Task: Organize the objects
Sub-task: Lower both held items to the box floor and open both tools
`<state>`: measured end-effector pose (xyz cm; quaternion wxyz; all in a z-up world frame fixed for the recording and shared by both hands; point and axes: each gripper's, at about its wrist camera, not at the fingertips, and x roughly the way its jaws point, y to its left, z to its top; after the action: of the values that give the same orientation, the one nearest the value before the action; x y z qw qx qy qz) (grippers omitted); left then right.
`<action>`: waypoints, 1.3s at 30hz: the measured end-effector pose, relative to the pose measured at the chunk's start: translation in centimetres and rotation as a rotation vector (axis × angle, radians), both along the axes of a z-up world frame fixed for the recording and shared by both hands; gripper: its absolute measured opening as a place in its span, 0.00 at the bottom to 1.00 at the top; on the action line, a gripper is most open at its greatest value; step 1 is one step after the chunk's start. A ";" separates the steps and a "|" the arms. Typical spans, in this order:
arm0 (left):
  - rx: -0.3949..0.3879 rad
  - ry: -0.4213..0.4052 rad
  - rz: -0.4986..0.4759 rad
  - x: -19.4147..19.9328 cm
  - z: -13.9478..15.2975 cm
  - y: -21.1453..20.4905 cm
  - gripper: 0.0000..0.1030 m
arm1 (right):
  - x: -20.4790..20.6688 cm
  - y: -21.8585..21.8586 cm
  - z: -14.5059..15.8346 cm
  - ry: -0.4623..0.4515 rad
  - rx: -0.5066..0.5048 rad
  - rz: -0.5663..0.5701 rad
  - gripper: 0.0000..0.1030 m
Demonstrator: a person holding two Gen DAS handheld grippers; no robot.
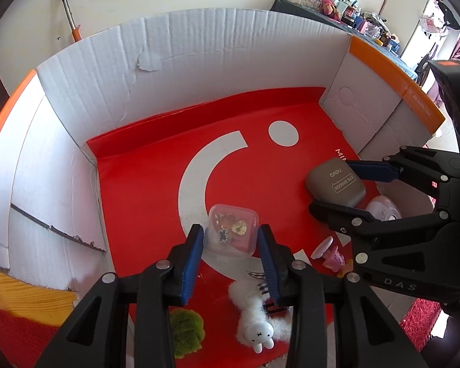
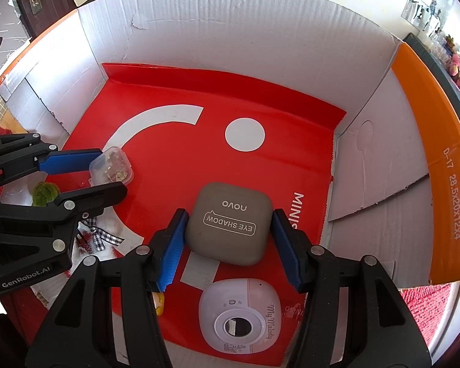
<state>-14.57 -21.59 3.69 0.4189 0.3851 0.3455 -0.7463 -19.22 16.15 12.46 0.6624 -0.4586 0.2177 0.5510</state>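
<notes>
My left gripper (image 1: 231, 239) is shut on a small clear plastic box (image 1: 233, 230) with trinkets inside, over the red bag (image 1: 144, 202) that lines the cardboard box (image 1: 174, 49). It also shows in the right wrist view (image 2: 112, 165). My right gripper (image 2: 228, 227) is shut on a grey "EYE SHADOW" case (image 2: 230, 224), seen in the left wrist view at the right (image 1: 335, 184). Both items look held just above the red bag.
A pink toy camera (image 2: 240, 319) lies below the grey case. A white bunny plush (image 1: 257, 325), a green fuzzy ball (image 1: 185, 331), a checked bow (image 2: 102, 234) and a pink trinket (image 1: 332, 256) lie near the front. Cardboard walls (image 2: 230, 24) enclose the back and sides.
</notes>
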 end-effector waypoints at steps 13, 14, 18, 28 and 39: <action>-0.001 0.002 0.003 0.0 0.1 0.1 0.40 | 0.0 0.1 0.8 0.008 0.003 0.019 0.53; -0.003 0.003 0.003 0.0 0.2 0.1 0.42 | 0.1 0.1 0.8 0.009 0.003 0.020 0.53; -0.011 0.007 0.006 -0.5 0.2 -0.1 0.44 | 0.2 0.2 1.0 0.009 0.003 0.027 0.53; -0.022 0.011 0.010 -1.0 0.5 0.1 0.44 | -0.2 0.2 0.8 -0.002 0.008 0.047 0.54; -0.055 0.023 0.026 -0.8 1.7 1.2 0.46 | -1.1 -1.6 2.4 0.006 0.060 0.079 0.55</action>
<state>-15.32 -20.41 5.43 0.4351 0.3602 0.3347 -0.7542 -20.35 14.54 14.85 0.6529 -0.4451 0.1847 0.5843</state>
